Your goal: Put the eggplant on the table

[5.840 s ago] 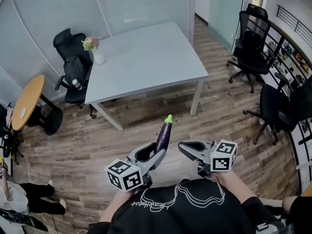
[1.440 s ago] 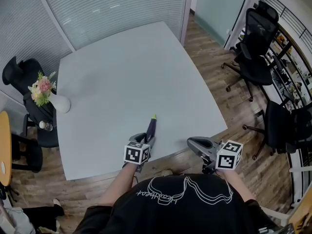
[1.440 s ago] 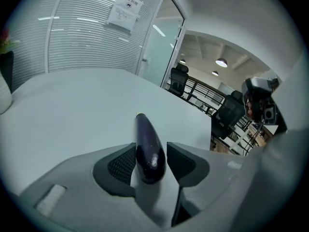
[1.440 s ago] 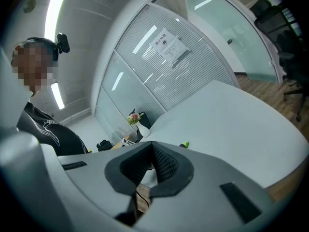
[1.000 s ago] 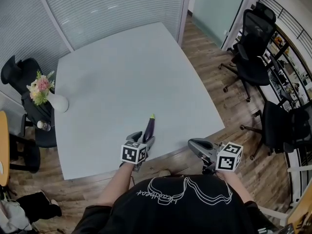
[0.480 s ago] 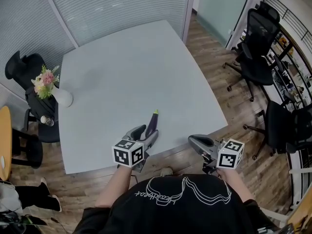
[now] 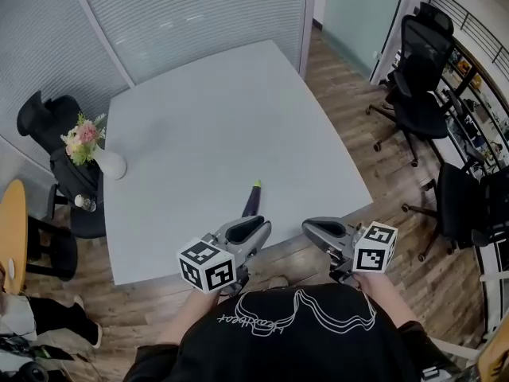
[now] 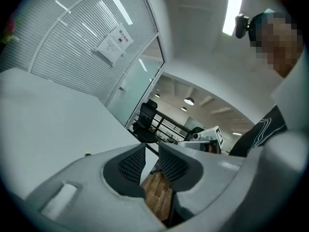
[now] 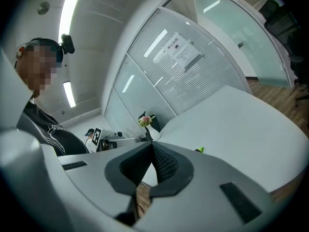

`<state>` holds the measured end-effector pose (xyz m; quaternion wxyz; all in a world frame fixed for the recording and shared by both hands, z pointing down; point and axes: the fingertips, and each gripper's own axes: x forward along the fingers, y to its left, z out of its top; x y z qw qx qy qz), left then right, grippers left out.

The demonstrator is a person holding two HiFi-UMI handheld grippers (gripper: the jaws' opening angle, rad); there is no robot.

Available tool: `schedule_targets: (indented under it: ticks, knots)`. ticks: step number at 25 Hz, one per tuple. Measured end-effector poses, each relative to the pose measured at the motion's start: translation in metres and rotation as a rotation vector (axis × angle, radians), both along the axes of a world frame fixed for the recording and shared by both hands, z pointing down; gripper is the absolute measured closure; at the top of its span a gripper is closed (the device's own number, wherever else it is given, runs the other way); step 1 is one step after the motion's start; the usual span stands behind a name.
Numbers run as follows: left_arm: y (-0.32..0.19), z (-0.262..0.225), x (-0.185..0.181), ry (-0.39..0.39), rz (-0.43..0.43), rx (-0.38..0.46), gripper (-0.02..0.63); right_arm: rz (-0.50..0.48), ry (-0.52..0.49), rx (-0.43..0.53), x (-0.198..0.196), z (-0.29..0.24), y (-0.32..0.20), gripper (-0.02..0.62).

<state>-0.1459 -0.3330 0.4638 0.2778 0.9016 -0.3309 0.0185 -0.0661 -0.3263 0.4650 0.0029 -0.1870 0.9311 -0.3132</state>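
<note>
The purple eggplant [image 7: 252, 202] with its green tip lies alone on the pale grey table [image 7: 207, 126], near the front edge. My left gripper [image 7: 262, 228] hovers above and just short of it. Its jaws are closing, a narrow gap still shows between the pads, and nothing is between them. In the left gripper view [image 8: 152, 147] only the eggplant's green tip [image 8: 88, 154] peeks past the left jaw. My right gripper [image 7: 307, 228] is shut and empty, off the table's front edge to the right. The right gripper view [image 9: 150, 145] also shows the green tip [image 9: 199, 150].
A white vase of flowers [image 7: 102, 154] stands at the table's left edge. A black chair [image 7: 56, 146] sits behind it, and more black office chairs [image 7: 417, 78] stand at the right. A round wooden table [image 7: 12, 233] is at the far left. Glass walls close off the back.
My left gripper has let go of the eggplant, lifted and pulled back toward me; its jaws have narrowed. The eggplant stays on the table. The right gripper has barely shifted.
</note>
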Motion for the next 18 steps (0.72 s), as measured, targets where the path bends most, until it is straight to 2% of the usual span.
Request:
schedule_targets:
  ticks: [4,10,18]
  knots:
    - [0.014,-0.017,0.013,0.034,0.07,0.023,0.541,-0.002,0.003,0.021,-0.002,-0.009,0.005,0.588]
    - [0.026,-0.024,0.019,0.02,0.114,0.039,0.591,-0.036,0.04,0.099,-0.01,-0.02,0.018,0.588]
    - [0.029,-0.026,0.015,0.061,0.115,0.042,0.592,-0.017,0.038,0.085,-0.011,-0.018,0.022,0.588]
